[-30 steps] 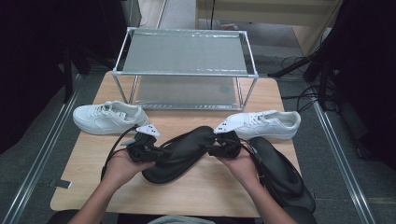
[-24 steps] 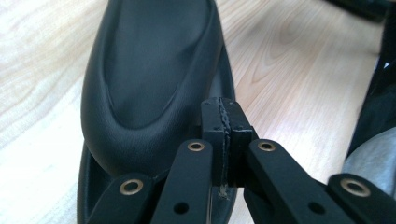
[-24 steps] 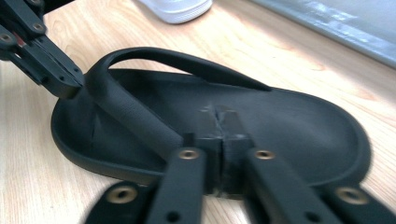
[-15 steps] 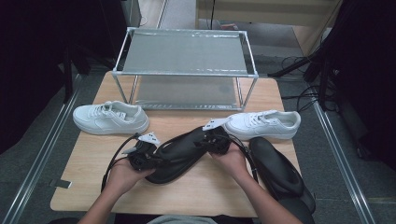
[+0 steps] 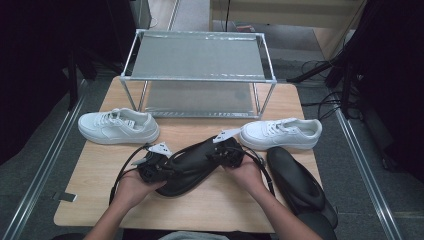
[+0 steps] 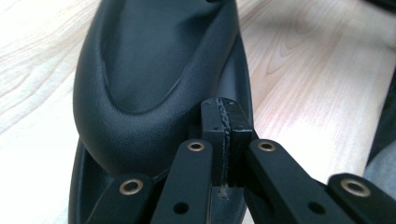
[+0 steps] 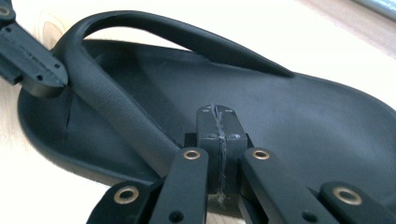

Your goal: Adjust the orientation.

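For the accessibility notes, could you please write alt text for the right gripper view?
The right gripper, its two black jaws shut together, rests over a black slide sandal lying on a light wooden table. The sandal's wide strap arches across its upper left, where part of the left gripper sits at the strap's edge.
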A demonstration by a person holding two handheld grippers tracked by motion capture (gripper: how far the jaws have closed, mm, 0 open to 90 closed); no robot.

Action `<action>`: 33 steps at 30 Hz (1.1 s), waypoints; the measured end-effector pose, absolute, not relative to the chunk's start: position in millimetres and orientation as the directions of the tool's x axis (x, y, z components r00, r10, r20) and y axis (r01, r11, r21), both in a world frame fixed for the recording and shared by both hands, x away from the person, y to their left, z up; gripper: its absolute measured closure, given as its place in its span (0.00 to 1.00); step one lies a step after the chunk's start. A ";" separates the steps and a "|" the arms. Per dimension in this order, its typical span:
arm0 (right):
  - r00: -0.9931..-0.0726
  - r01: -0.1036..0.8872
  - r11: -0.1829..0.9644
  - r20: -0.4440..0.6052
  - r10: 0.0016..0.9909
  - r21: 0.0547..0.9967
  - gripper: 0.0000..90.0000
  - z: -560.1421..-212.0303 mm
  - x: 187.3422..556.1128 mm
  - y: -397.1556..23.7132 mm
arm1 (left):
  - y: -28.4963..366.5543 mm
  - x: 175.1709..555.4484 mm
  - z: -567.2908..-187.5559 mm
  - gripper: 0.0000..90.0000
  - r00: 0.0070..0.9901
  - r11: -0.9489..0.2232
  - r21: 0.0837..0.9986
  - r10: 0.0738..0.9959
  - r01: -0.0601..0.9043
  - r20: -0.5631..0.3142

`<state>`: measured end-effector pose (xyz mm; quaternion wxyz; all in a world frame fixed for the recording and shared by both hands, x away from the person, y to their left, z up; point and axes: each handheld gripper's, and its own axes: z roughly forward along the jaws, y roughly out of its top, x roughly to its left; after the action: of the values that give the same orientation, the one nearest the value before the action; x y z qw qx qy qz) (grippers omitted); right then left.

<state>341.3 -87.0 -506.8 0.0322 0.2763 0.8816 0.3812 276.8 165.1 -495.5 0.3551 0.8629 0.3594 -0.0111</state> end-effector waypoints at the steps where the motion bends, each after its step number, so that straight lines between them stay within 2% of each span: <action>1: -0.847 0.461 0.558 0.154 0.509 0.690 1.00 -507.0 340.6 -87.3 | 165.7 277.4 -495.4 1.00 0.743 -0.492 0.604 0.611 0.628 -0.275; 33: -0.862 0.450 0.578 0.160 0.481 0.681 1.00 -506.0 314.4 -81.5 | 176.8 299.7 -495.5 1.00 0.724 -0.463 0.622 0.639 0.631 -0.259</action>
<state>314.4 -81.5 -506.0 0.0211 0.2622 0.8879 0.3775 299.7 176.8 -495.5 0.3612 0.8554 0.3712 0.0056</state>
